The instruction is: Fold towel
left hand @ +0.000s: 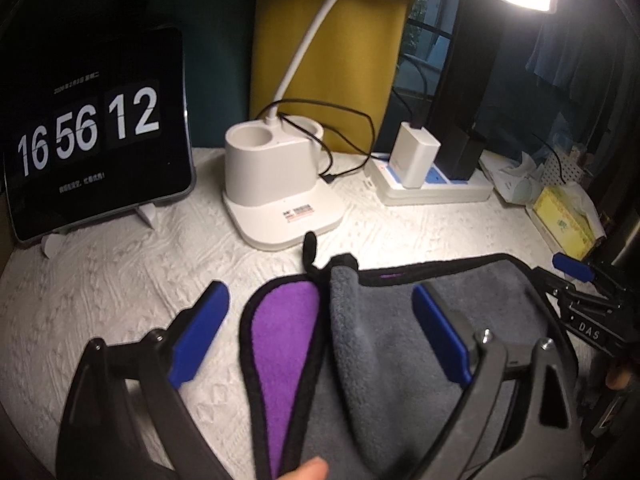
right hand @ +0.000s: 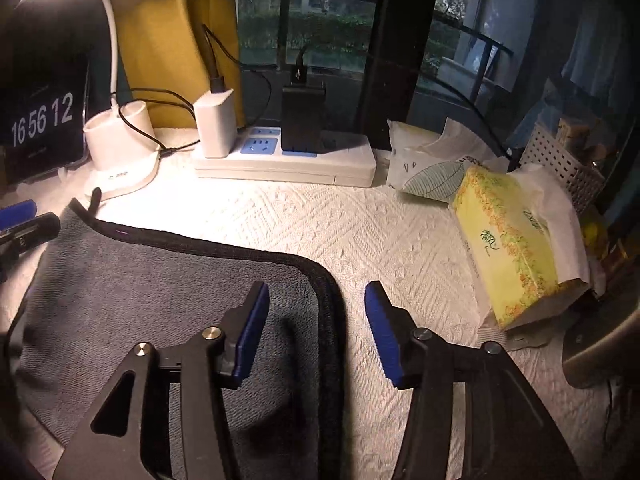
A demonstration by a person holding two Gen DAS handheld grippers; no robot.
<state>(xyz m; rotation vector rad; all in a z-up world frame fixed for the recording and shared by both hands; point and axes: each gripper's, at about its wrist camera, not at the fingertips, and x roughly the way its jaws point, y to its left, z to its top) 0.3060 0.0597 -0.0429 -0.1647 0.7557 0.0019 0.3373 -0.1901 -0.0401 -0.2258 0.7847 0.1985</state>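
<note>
A grey towel (left hand: 384,336) with black trim lies on the white textured cloth. Its left edge is turned over and shows the purple underside (left hand: 284,328). My left gripper (left hand: 320,320) is open, its blue fingers straddling that folded edge, just above it. In the right wrist view the towel (right hand: 160,280) lies flat, grey side up. My right gripper (right hand: 316,320) is open over the towel's right edge, with its left finger above the towel and its right finger above the cloth. The right gripper's tip also shows in the left wrist view (left hand: 572,266).
At the back stand a tablet clock (left hand: 92,136), a white lamp base (left hand: 276,184) with cables, and a power strip (right hand: 284,160) with chargers. Tissue packs (right hand: 508,244) and a white basket (right hand: 560,160) sit at the right. A fingertip (left hand: 308,470) shows at the bottom.
</note>
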